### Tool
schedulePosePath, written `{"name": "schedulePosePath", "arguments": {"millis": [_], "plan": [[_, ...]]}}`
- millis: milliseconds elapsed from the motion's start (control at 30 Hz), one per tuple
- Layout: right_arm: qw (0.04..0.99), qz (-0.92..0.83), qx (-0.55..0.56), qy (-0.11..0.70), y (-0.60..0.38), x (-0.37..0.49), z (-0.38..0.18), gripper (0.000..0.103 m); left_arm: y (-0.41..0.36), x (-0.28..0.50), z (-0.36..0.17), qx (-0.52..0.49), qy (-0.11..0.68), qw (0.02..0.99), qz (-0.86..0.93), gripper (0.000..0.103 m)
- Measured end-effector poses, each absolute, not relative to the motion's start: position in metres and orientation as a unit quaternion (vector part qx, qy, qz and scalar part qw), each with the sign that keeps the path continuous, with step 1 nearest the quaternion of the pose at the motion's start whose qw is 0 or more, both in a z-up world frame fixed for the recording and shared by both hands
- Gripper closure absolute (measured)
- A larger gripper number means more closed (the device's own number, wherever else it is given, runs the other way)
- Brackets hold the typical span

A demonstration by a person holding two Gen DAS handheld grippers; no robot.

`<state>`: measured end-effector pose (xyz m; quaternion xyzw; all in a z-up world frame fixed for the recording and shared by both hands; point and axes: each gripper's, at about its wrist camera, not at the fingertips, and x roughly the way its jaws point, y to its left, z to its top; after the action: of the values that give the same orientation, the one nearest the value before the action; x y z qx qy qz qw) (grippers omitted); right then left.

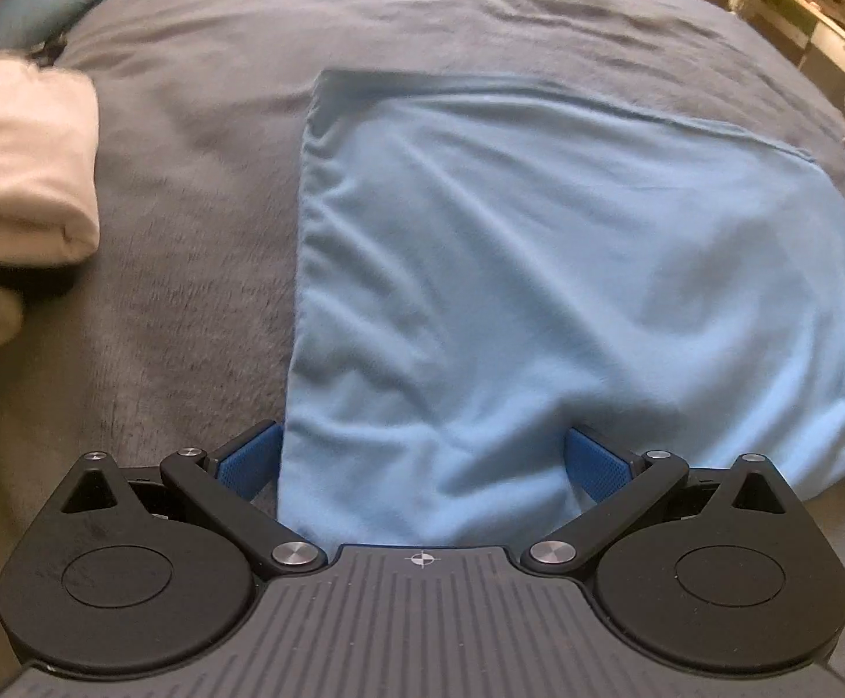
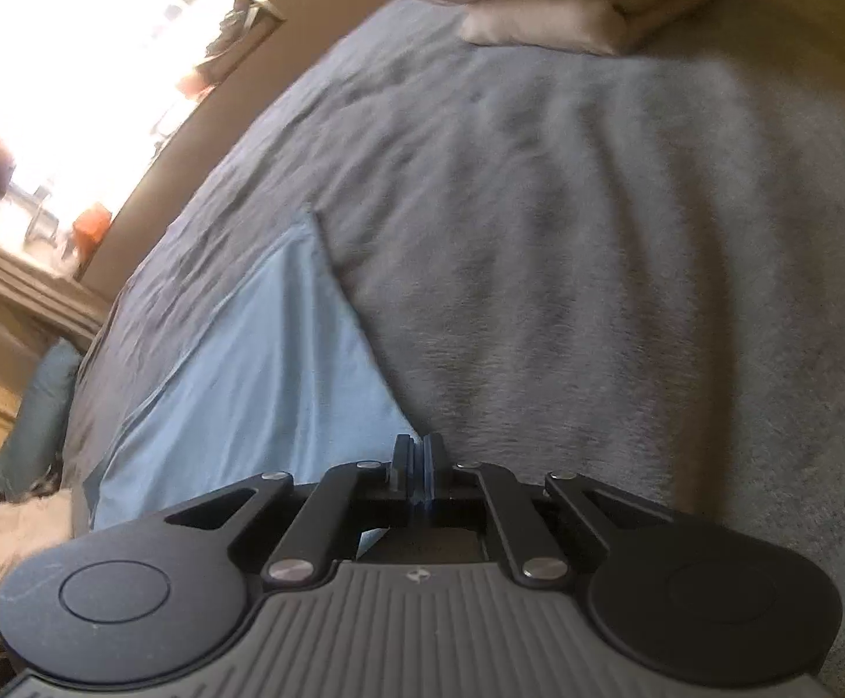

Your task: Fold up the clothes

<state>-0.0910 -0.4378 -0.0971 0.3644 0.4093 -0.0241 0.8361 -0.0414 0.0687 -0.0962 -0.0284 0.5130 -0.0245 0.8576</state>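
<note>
While our left tongs [image 1: 422, 453] sit spread wide around the near edge of the light blue cloth [image 1: 539, 267], lying flat but creased on the grey blanketed bed [image 1: 190, 203], our right tongs [image 2: 419, 456] are pinching its corner, near a bright window [image 2: 73, 58].

We can read no words, brands or numbers anywhere; the only sign is a small crosshair mark on each gripper body [image 1: 421, 559] [image 2: 416, 577], the right one perhaps too blurred to tell surely.
</note>
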Motion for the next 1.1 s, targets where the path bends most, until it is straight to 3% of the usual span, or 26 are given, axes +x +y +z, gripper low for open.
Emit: {"name": "schedulePosePath", "arguments": {"millis": [467,600,1100], "plan": [[0.762,-0.051,0.510,0.396,-0.461,-0.109,-0.105,0.097,0.069,-0.040,-0.100,-0.023,0.512,0.859,-0.027,0.000],[0.762,-0.026,0.484,0.429,-0.449,-0.101,-0.104,0.084,0.069,-0.041,-0.100,-0.025,0.512,0.858,-0.026,0.000],[0.623,-0.068,0.674,0.393,-0.451,-0.108,-0.155,0.084,0.072,-0.042,-0.101,-0.023,0.513,0.858,-0.027,0.000]]}}
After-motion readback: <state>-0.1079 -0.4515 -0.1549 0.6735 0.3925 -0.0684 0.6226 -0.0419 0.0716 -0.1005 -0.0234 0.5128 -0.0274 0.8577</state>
